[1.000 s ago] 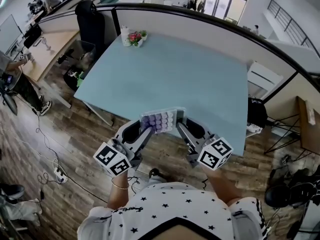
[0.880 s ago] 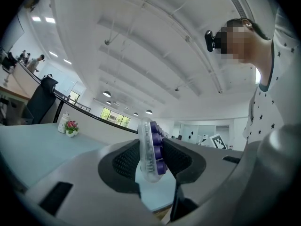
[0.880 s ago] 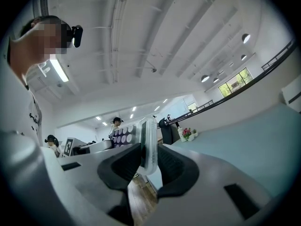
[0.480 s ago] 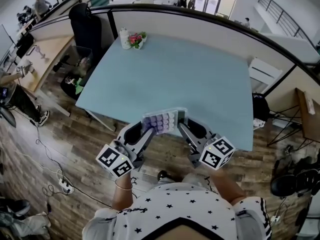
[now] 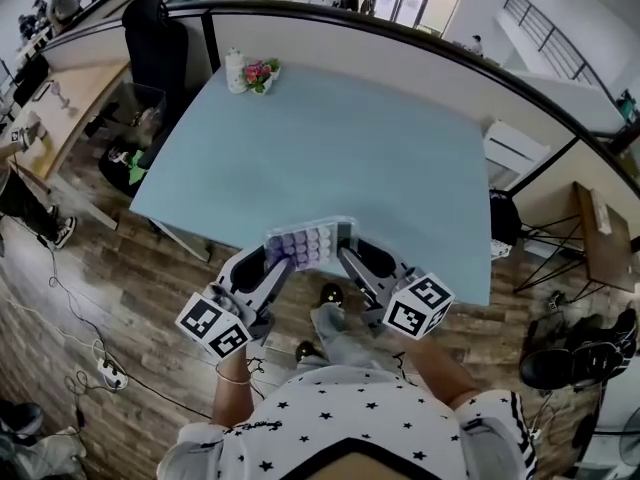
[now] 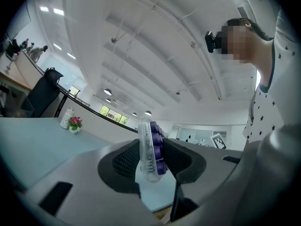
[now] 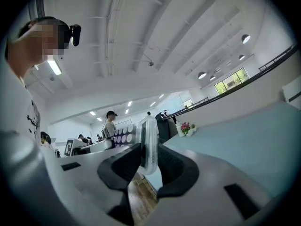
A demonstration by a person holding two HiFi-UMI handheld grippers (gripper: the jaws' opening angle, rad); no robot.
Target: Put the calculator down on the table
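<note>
Left hand-held gripper (image 5: pixel 283 260): its jaws are being clamped on the left end of the calculator (image 5: pixel 310 242), so that this end is being supported.
Calculator: it is being carried level, keys up, between both grippers at the near edge of the tabletop (image 5: pixel 350 158). Whether it is touching the surface cannot be told.
Right hand-held gripper (image 5: pixel 345 260): its jaws are being pressed on the right end, so that tilting is being prevented.
Step, as judged: set-down is being approached and neither grip is being released.
</note>
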